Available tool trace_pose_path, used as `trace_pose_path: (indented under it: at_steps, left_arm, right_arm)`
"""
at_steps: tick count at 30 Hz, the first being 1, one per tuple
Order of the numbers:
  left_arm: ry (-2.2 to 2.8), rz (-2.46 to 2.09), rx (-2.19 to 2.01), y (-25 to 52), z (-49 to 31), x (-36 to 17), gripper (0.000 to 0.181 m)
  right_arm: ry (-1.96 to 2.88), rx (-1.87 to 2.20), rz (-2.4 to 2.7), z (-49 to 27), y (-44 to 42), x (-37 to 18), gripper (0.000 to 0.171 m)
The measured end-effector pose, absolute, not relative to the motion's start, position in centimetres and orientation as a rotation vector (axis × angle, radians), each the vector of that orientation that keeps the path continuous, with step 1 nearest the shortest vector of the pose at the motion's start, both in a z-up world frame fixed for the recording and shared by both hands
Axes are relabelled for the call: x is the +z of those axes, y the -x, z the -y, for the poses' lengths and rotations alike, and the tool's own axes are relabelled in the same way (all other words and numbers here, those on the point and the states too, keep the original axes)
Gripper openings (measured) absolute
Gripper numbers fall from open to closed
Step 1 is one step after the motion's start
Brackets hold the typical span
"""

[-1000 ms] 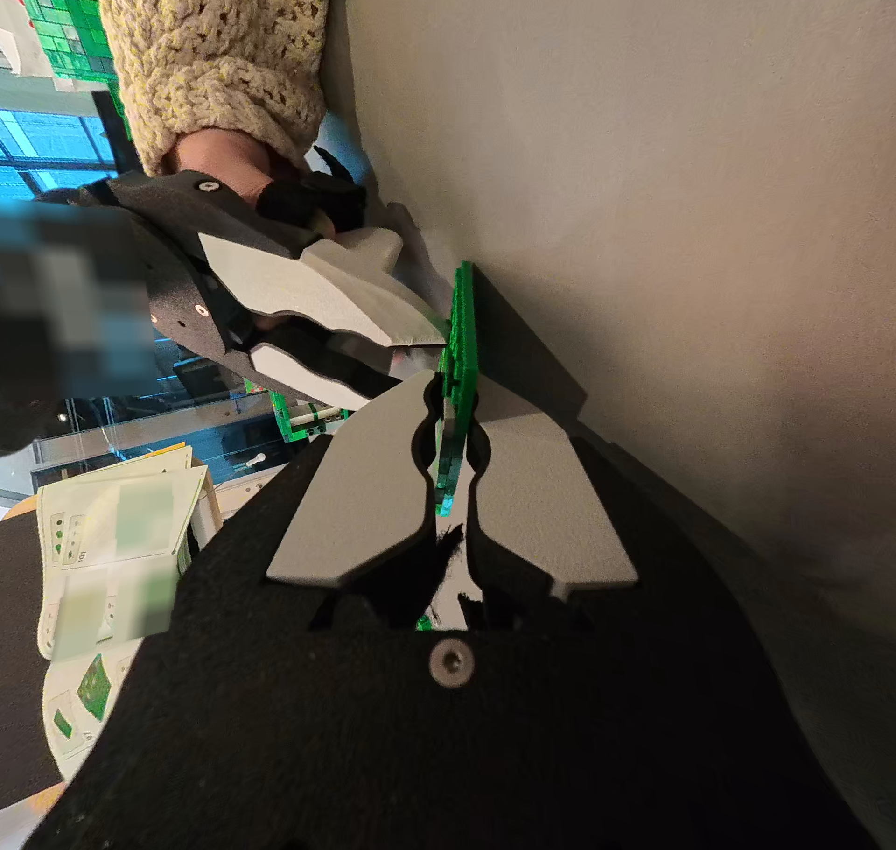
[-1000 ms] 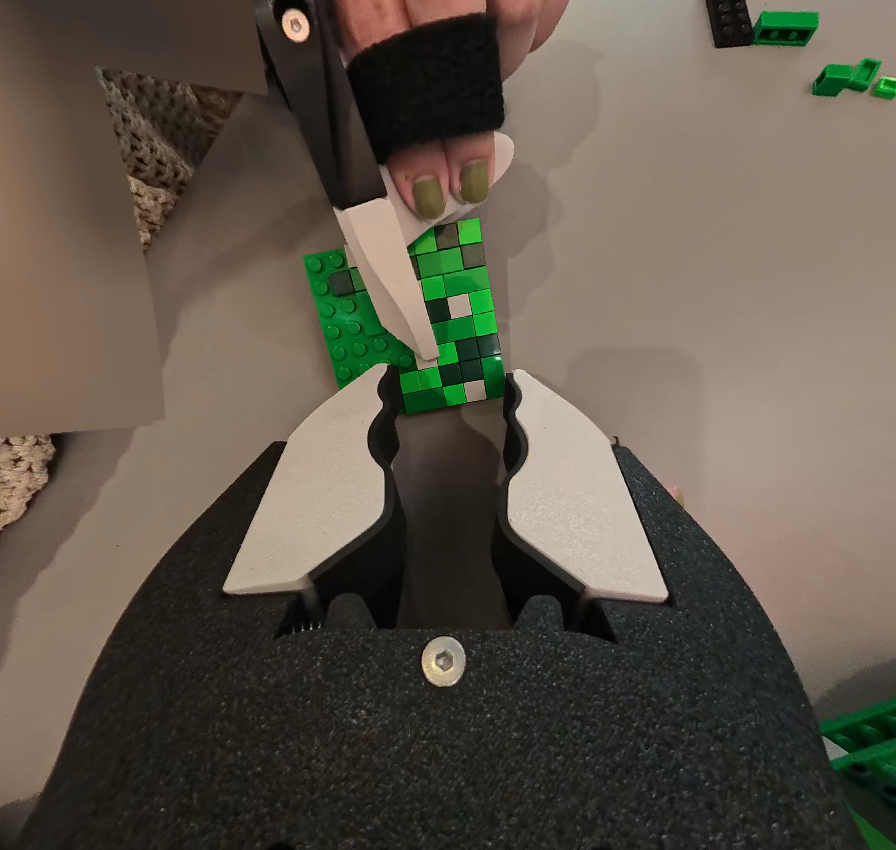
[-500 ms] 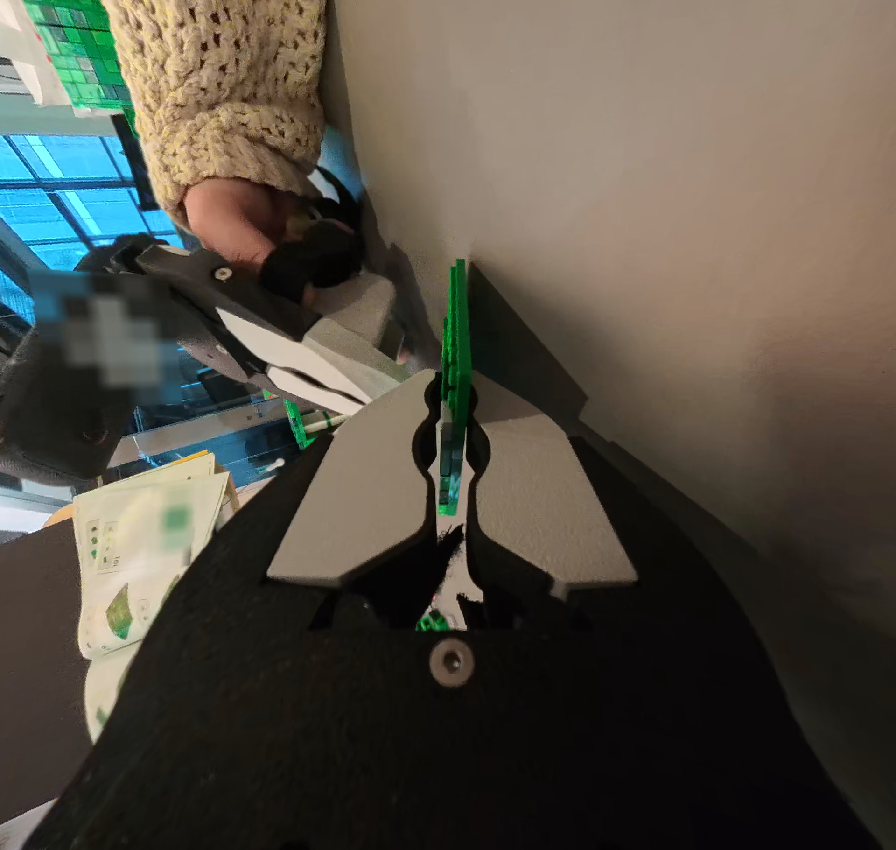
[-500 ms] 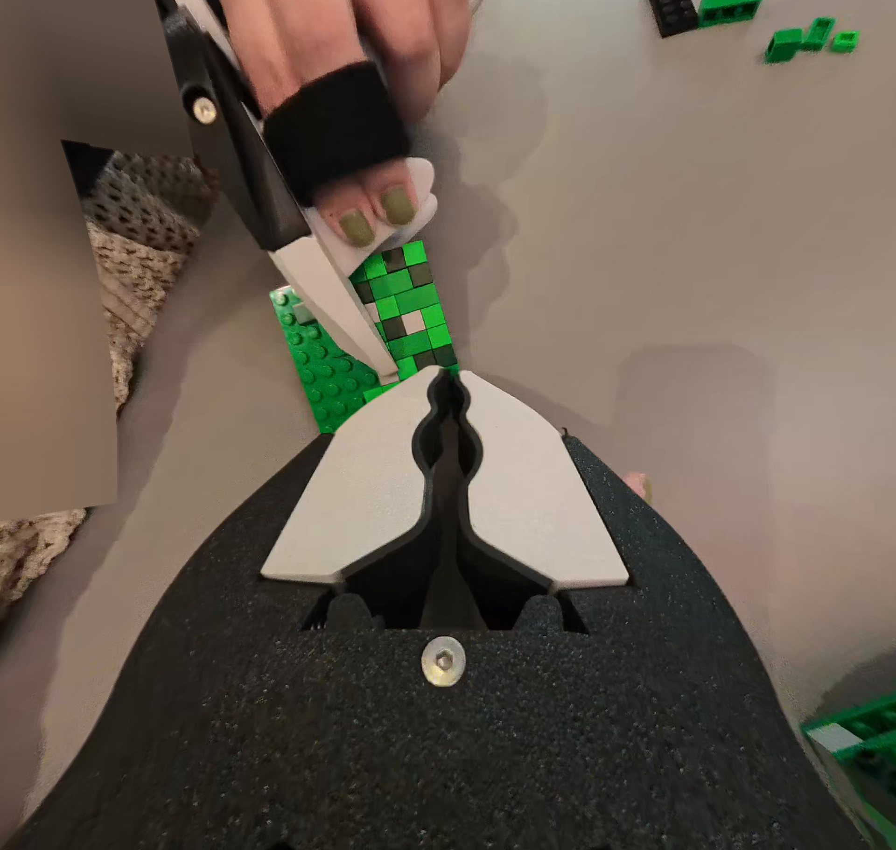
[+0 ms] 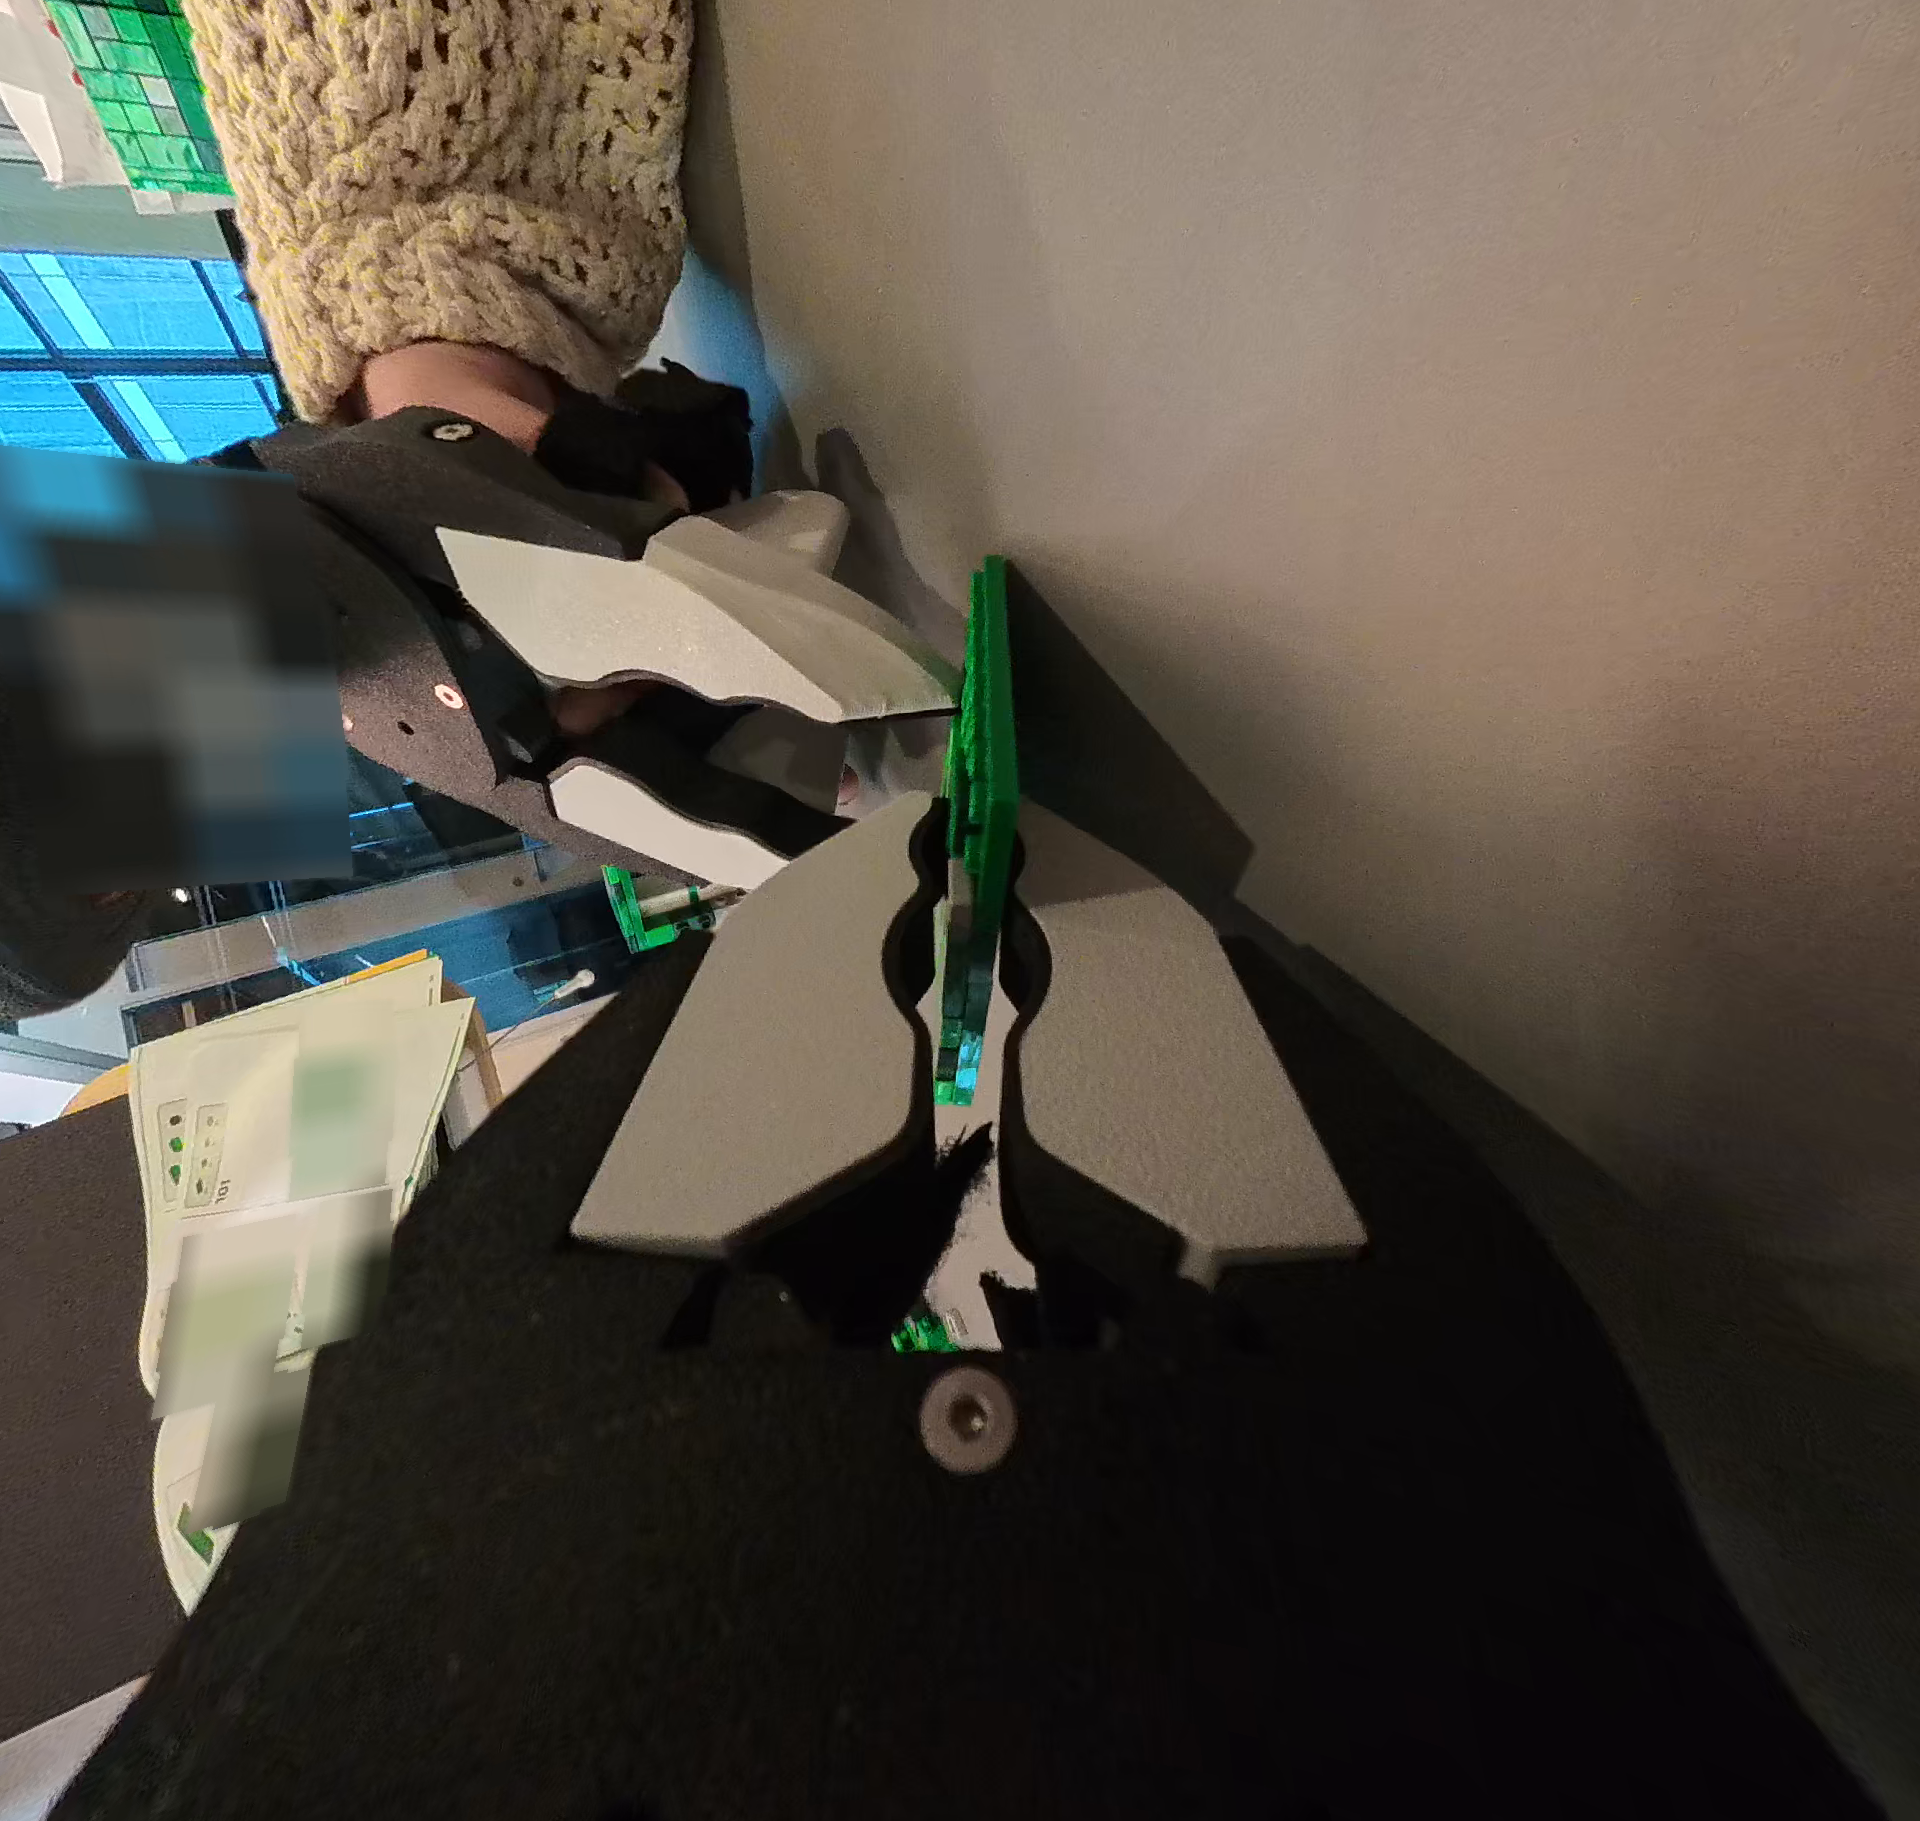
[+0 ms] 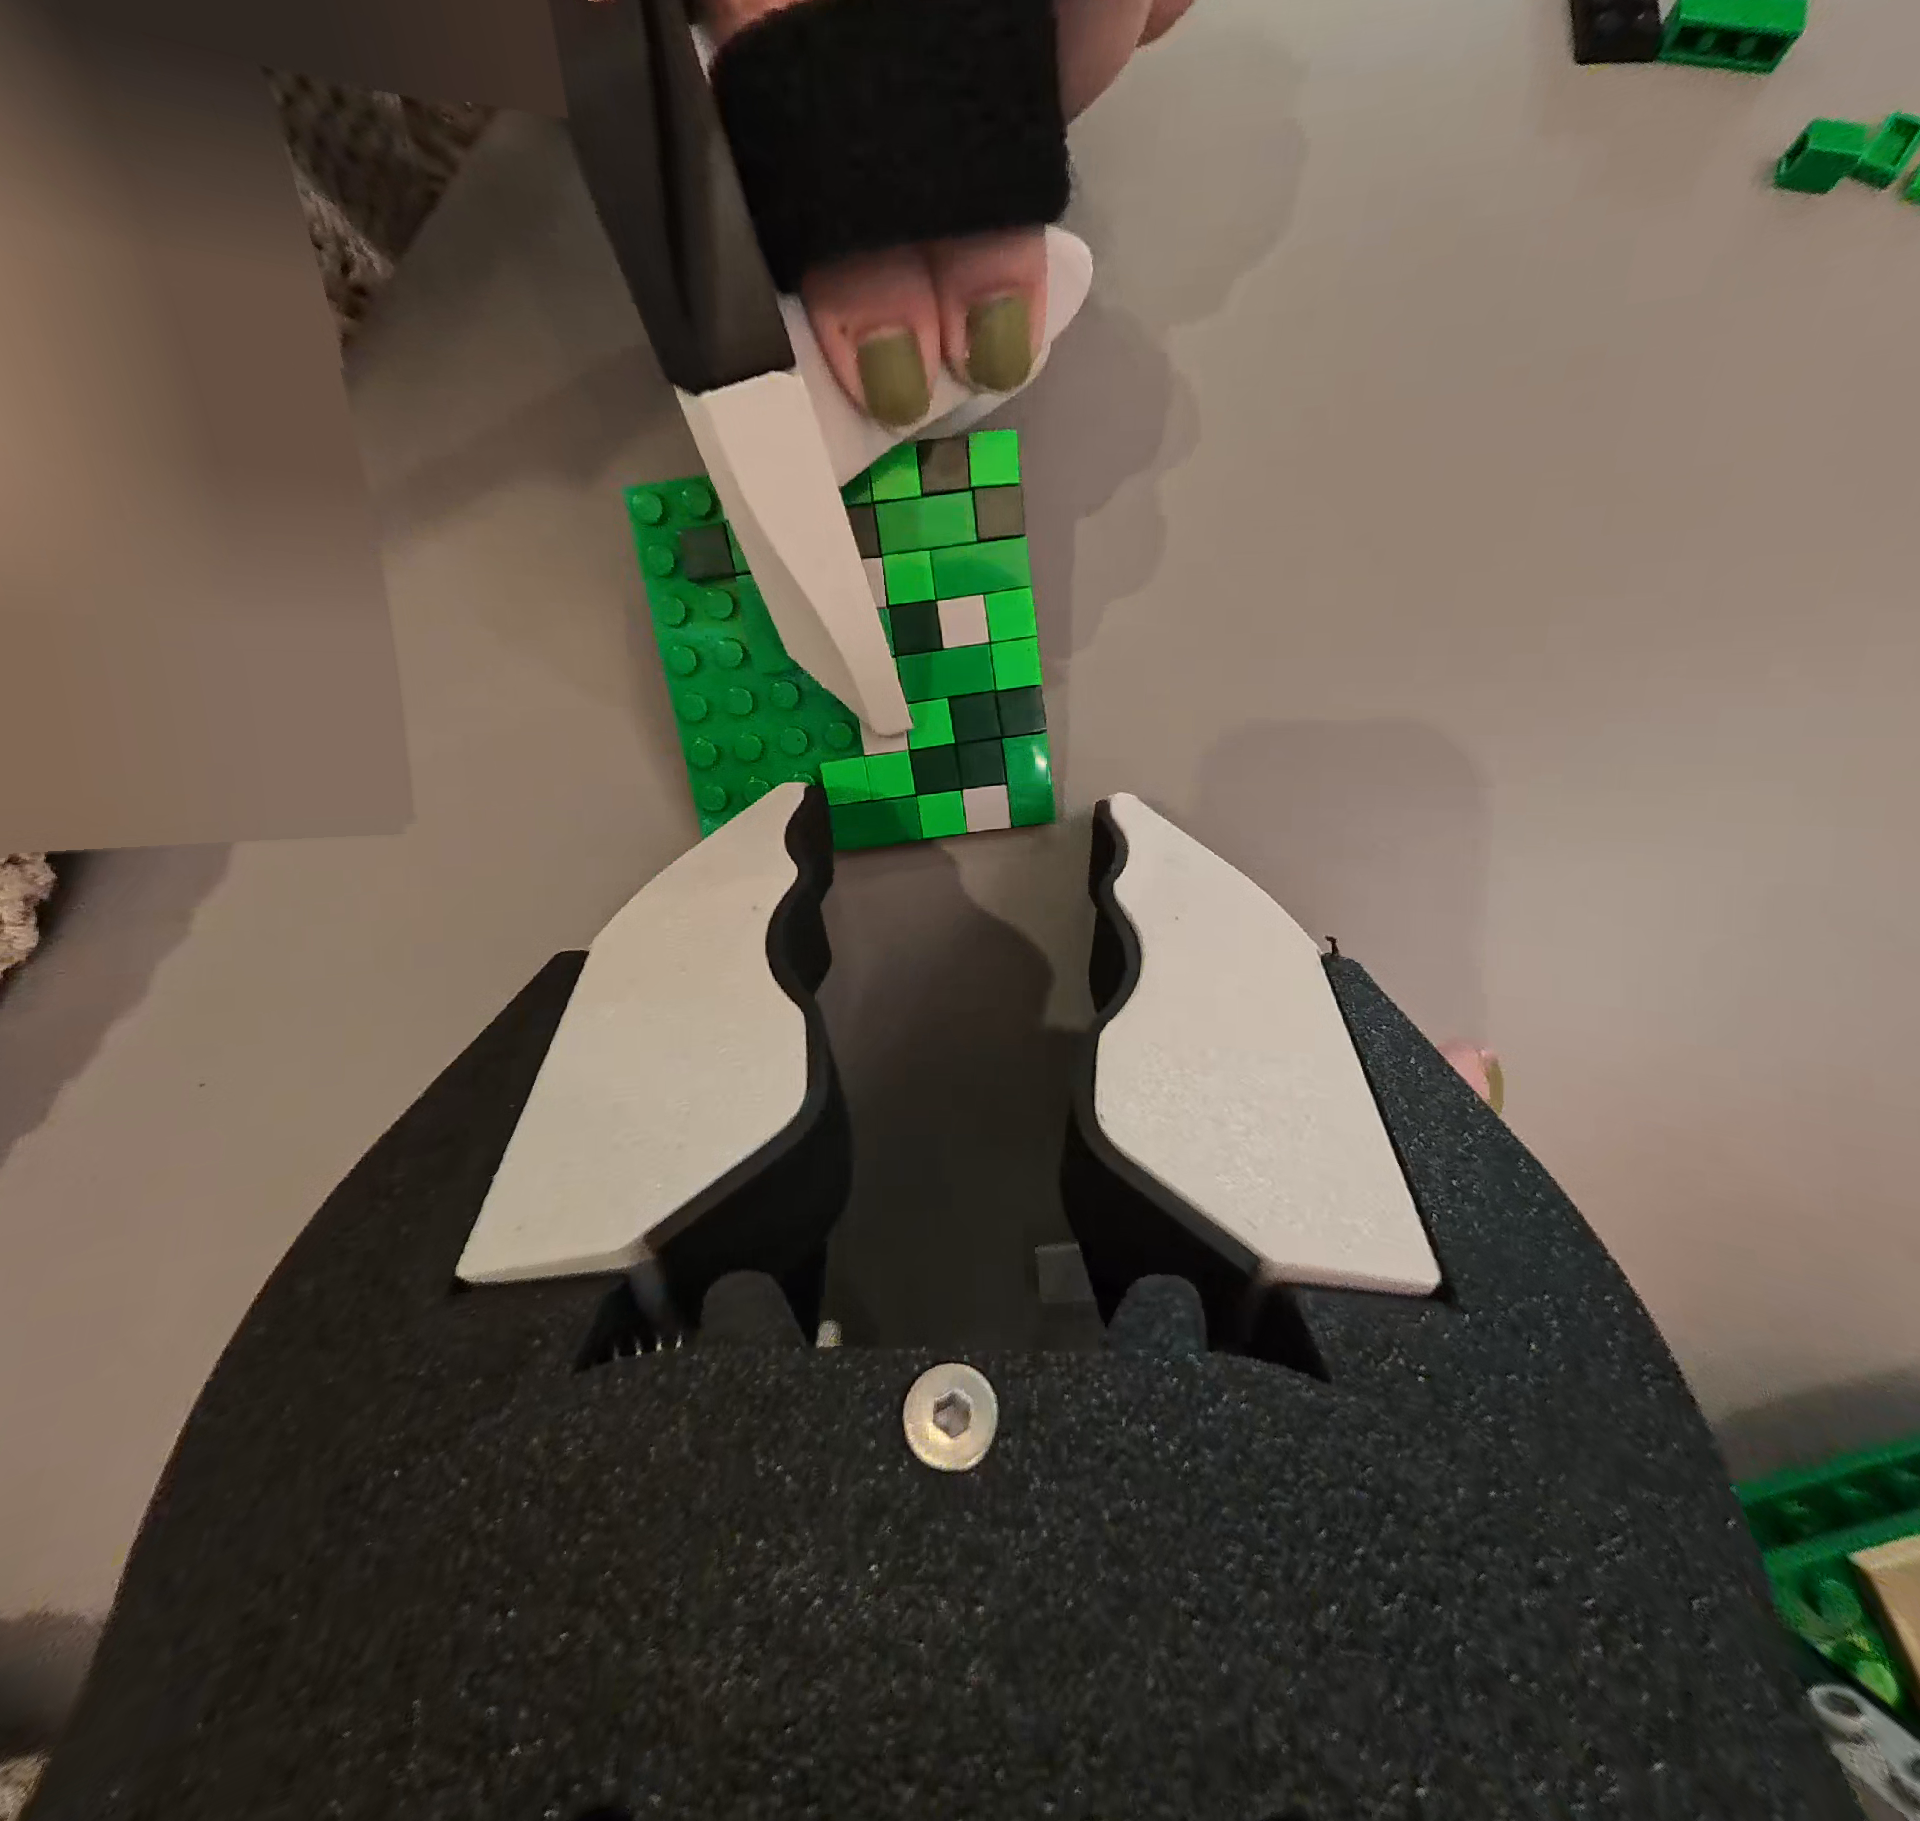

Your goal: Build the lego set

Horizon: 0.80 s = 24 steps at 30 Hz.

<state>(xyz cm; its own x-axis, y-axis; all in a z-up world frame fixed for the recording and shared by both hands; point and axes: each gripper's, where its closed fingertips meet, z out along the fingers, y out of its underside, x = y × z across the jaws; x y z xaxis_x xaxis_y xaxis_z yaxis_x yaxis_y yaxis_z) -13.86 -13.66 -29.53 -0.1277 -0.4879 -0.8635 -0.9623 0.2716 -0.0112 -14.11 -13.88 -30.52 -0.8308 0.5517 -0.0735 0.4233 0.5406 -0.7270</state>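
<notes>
Left gripper (image 5: 971, 836) clamps green plate (image 6: 727, 670) edgewise.

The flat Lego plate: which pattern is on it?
Green, dark and grey square tiles, checkered; right wrist view.

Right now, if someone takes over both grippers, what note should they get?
Left gripper: shut on the green plate, holding it on edge against the table.
Right gripper: open and empty, at the plate's near edge.
Done: tiles cover about the right half.
Left: bare studs on the rest.
Loose bricks lie far right.
</notes>
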Motion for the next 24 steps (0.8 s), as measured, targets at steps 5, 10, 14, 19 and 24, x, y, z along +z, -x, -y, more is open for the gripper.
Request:
trace_pose_path:
  at_steps: [5,10,14,19,24]
  left_arm:
    - [1.340,-1.739,0.751,14.04,13.68,-29.54,0.006]
    - [1.343,-1.740,0.752,14.00,13.81,-29.57,0.007]
    - [1.360,-1.733,0.732,13.95,13.97,-29.60,0.007]
    - [1.358,-1.736,0.726,14.01,14.14,-29.72,0.007]
    - [1.371,-1.726,0.705,14.22,14.45,-29.70,0.007]
  right_arm:
    - [0.831,1.194,2.595,13.98,14.25,-30.37,0.044]
    - [0.749,1.149,2.591,14.10,14.23,-30.30,0.044]
    - [0.636,1.072,2.572,14.35,14.05,-30.10,0.038]
    - [0.671,1.086,2.601,14.26,14.31,-30.19,0.044]
    - [0.608,1.074,2.704,14.43,14.45,-30.29,0.046]
